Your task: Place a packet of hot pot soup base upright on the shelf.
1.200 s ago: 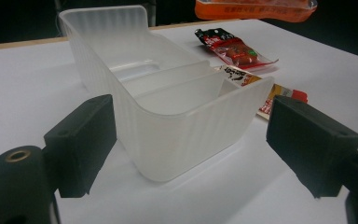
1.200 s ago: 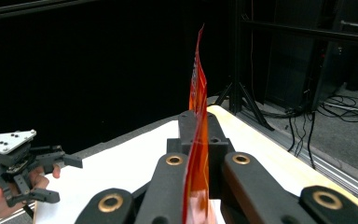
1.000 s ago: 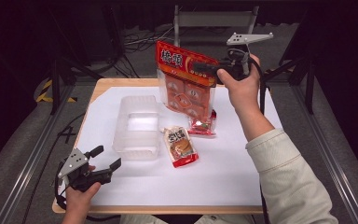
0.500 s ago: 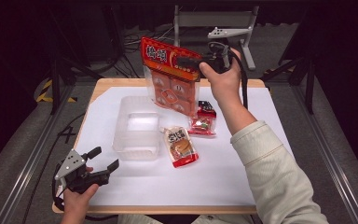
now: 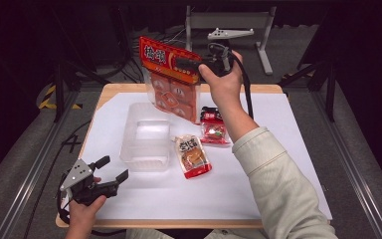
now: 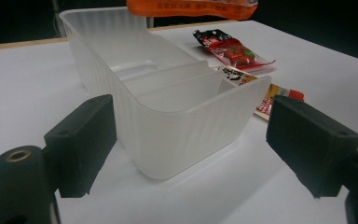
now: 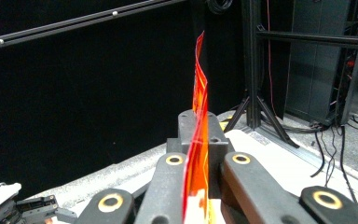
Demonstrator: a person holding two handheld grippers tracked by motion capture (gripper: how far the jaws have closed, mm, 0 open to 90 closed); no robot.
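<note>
- The right gripper (image 5: 186, 63) is clamped on the red top strip of the snack bag (image 5: 171, 79), so the bag hangs freely above the far edge of the table (image 5: 278, 149).
- The left gripper (image 5: 110, 174) waits near-left with jaws wide and empty, facing the clear tray (image 5: 146, 137), perhaps to steady it.
- Two small packets (image 5: 194, 157) lie right of the tray.
</note>
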